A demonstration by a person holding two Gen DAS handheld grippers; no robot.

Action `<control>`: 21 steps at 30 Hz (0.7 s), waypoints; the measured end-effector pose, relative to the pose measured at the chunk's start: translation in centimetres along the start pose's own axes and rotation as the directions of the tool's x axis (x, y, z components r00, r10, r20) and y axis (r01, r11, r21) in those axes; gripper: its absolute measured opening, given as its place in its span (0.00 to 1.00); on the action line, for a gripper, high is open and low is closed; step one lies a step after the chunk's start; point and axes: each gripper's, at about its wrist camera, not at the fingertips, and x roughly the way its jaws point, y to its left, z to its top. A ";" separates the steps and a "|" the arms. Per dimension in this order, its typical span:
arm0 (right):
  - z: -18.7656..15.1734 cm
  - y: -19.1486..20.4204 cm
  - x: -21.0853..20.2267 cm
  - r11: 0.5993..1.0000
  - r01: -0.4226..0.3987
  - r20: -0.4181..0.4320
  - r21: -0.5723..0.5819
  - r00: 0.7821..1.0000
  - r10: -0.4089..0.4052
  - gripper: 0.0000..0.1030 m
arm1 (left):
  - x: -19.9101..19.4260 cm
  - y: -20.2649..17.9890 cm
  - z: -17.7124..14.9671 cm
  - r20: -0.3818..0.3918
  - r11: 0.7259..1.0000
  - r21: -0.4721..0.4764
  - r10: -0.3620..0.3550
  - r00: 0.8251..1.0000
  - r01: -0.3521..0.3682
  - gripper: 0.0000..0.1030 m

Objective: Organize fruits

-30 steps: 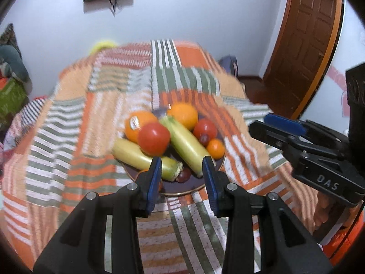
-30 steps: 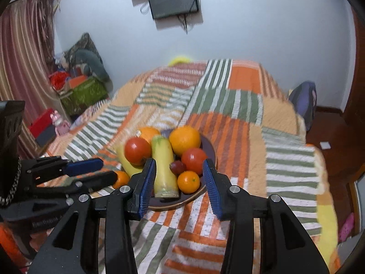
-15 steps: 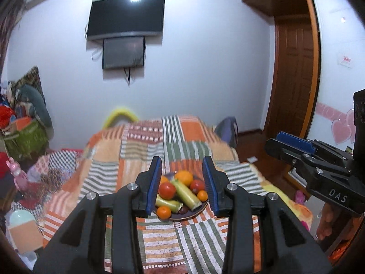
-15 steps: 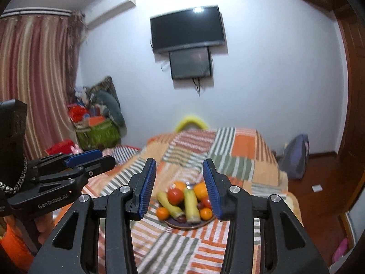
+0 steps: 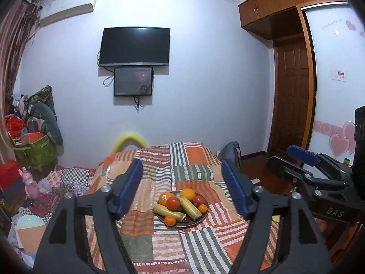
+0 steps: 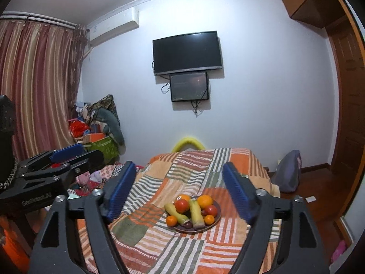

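Note:
A dark plate [image 5: 195, 222] [image 6: 217, 207] sits on the striped patchwork bedspread [image 5: 194, 166] [image 6: 205, 166]. It holds oranges [image 5: 187, 194] [image 6: 205, 201], tomatoes [image 5: 173, 203] [image 6: 181, 205], two yellow-green corn cobs [image 5: 189, 209] [image 6: 196, 212] and small tangerines [image 5: 170, 220] [image 6: 171, 221]. My left gripper [image 5: 182, 191] is open and empty, far back from the plate. My right gripper [image 6: 180, 193] is open and empty, also far back. Each gripper shows at the edge of the other's view: the right one [image 5: 305, 159], the left one [image 6: 66, 154].
A TV [image 5: 135, 46] hangs on the far wall above a smaller screen. A heap of bags and clothes [image 5: 34, 137] lies left of the bed. A wooden door [image 5: 293, 100] and wardrobe stand at the right. A backpack [image 6: 287, 174] leans by the bed's right side.
Both grippers have pulled far back and up from the plate, so the fruit looks small now. Both sets of jaws have opened wider. The fruit has not moved.

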 end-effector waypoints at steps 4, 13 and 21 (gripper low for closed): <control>0.0 0.3 -0.5 1.000 0.023 0.012 0.006 1.000 -0.023 0.91 | -0.8 0.0 0.0 0.020 1.000 0.005 0.008 1.000 -0.008 0.82; -0.6 0.8 -1.7 0.997 0.072 0.029 0.014 0.997 -0.072 1.00 | -2.1 -0.2 -0.2 0.046 1.000 -0.001 0.025 0.999 -0.025 0.98; -0.7 0.9 -2.2 0.996 0.084 0.036 0.007 0.996 -0.084 1.00 | -2.2 0.0 -0.2 0.039 0.999 -0.004 0.034 0.999 -0.034 1.00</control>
